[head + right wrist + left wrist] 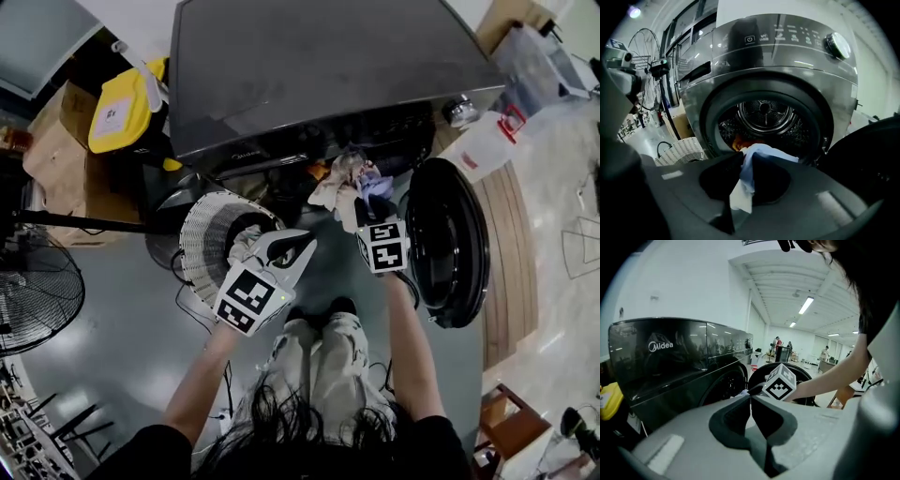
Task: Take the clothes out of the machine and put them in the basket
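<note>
Right gripper view: right gripper [743,158] clamps blue cloth [764,152] by the drum [764,115]; left gripper [751,397] closed, empty.

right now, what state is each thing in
dark grey front-loading washing machine: loaded, mixed clothes at the drum mouth
round black machine door: wide open
white woven laundry basket: upright on the floor
left gripper: shut, empty
right gripper: shut on light blue cloth
</note>
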